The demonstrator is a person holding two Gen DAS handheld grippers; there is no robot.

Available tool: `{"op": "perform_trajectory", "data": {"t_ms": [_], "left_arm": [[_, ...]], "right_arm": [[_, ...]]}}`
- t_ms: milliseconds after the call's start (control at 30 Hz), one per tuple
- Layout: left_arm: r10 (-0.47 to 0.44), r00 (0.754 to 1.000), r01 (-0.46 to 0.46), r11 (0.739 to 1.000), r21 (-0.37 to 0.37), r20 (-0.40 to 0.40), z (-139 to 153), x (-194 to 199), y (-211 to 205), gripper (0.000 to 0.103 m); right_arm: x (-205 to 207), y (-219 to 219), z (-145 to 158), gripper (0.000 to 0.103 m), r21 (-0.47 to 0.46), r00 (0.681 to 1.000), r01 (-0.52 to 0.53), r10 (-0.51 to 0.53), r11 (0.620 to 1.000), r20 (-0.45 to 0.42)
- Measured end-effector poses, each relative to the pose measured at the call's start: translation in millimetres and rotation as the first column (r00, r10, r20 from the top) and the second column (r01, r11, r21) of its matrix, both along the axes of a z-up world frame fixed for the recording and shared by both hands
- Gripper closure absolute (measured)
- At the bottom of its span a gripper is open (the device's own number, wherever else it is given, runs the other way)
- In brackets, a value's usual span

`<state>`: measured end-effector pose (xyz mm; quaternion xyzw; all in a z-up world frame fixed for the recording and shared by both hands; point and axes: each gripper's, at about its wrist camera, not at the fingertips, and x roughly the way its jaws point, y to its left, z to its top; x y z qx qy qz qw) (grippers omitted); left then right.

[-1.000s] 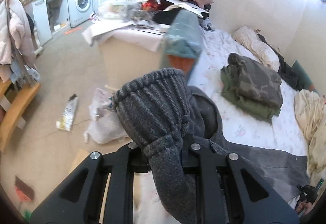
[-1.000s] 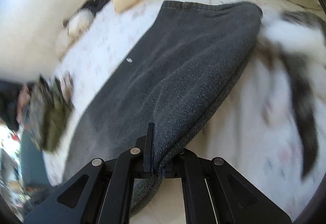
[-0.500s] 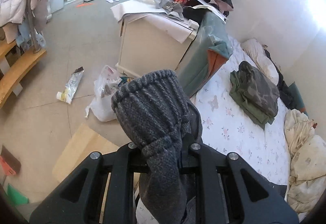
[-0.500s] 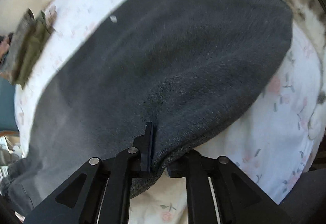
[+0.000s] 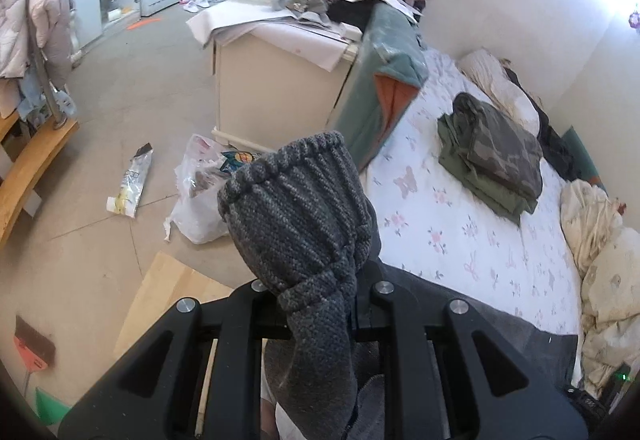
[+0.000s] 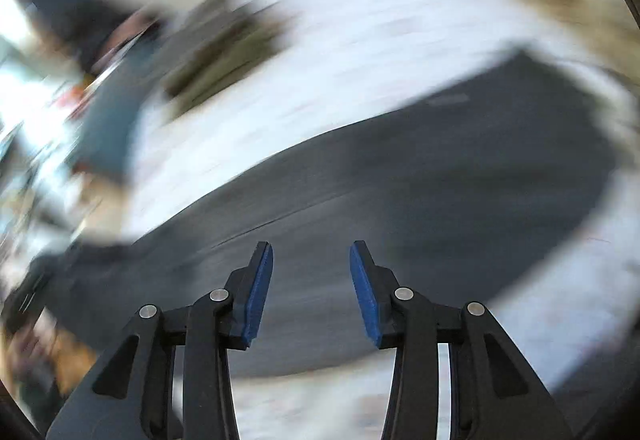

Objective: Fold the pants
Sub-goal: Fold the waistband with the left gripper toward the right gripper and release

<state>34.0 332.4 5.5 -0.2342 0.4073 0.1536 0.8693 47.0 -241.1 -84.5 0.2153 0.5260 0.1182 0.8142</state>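
The left gripper [image 5: 320, 304] is clamped on the ribbed cuff [image 5: 296, 207] of the grey pants [image 6: 400, 179], mid-frame above the bed [image 5: 440, 224]. The right gripper [image 6: 311, 288] is opening, nothing between its pads. With one end released, the spread cloth may bunch or slide off the edge.

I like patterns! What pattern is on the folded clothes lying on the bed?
Camouflage, clearest in the left wrist view.

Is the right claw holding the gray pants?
No, the right claw is opening with nothing between its blue pads, and the gray pants lie on the bed below it.
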Motion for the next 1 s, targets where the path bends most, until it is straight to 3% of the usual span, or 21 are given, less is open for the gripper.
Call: {"op": "perform_trajectory", "data": {"t_ms": [67,133,300,333,367,433,467,567,600,667,733,767,800,833,867,933,1000], "left_arm": [[-0.027,1.0,0.027,1.0,0.012,-0.004,1,2,-8,0.089],[-0.066,0.998,0.066,0.997,0.026,0.002,3,3,-15,0.089],[-0.216,0.976,0.215,0.975,0.061,0.011,4,8,-40,0.089],[-0.242,0.97,0.241,0.968,0.07,0.009,4,9,-46,0.089],[-0.261,0.965,0.26,0.963,0.075,0.011,4,12,-51,0.089],[-0.309,0.951,0.308,0.949,0.075,0.003,3,16,-62,0.089],[-0.334,0.942,0.334,0.94,0.072,-0.02,-2,19,-69,0.089],[-0.368,0.929,0.371,0.919,0.133,-0.046,-3,23,-85,0.089],[-0.371,0.927,0.374,0.917,0.136,-0.048,-3,23,-86,0.089],[-0.369,0.928,0.373,0.914,0.158,-0.059,-3,22,-90,0.089],[-0.365,0.929,0.371,0.909,0.189,-0.066,-2,21,-96,0.089],[-0.364,0.929,0.371,0.907,0.202,-0.07,-1,21,-100,0.089],[-0.367,0.927,0.375,0.902,0.216,-0.076,0,22,-107,0.089],[-0.371,0.924,0.381,0.897,0.224,-0.086,0,24,-114,0.089],[-0.383,0.918,0.397,0.882,0.254,-0.107,2,26,-125,0.089],[-0.412,0.899,0.437,0.827,0.353,-0.149,3,29,-158,0.088],[-0.439,0.882,0.469,0.79,0.395,-0.169,4,31,-195,0.088]], "right_arm": [[15,67,-11,0.067,0.062,0.983,-0.182,0.182,0.981,0.011],[26,116,-26,0.081,0.113,0.956,-0.293,0.294,0.949,0.007],[48,235,-83,0.085,0.288,0.884,-0.435,0.465,0.853,-0.042],[43,254,-90,0.087,0.297,0.857,-0.485,0.515,0.823,-0.029],[36,281,-97,0.087,0.242,0.816,-0.556,0.578,0.795,-0.025],[24,315,-127,0.092,0.181,0.755,-0.614,0.639,0.768,-0.146],[19,322,-135,0.092,0.149,0.753,-0.617,0.635,0.773,-0.172],[21,320,-138,0.099,0.148,0.781,-0.574,0.593,0.805,-0.195],[22,313,-131,0.092,0.172,0.782,-0.571,0.595,0.803,-0.186],[22,291,-113,0.09,0.186,0.79,-0.573,0.599,0.798,-0.135],[23,249,-90,0.087,0.199,0.822,-0.54,0.563,0.818,-0.085],[24,228,-80,0.07,0.193,0.84,-0.518,0.538,0.833,-0.067],[23,208,-72,0.039,0.18,0.857,-0.497,0.513,0.849,-0.055],[23,185,-65,0.021,0.165,0.877,-0.465,0.478,0.87,-0.048],[22,160,-57,0.02,0.152,0.897,-0.429,0.439,0.891,-0.044],[24,103,-47,0.02,0.129,0.932,-0.345,0.355,0.93,-0.068],[19,60,-41,0.02,0.104,0.954,-0.286,0.294,0.953,-0.068]]}}
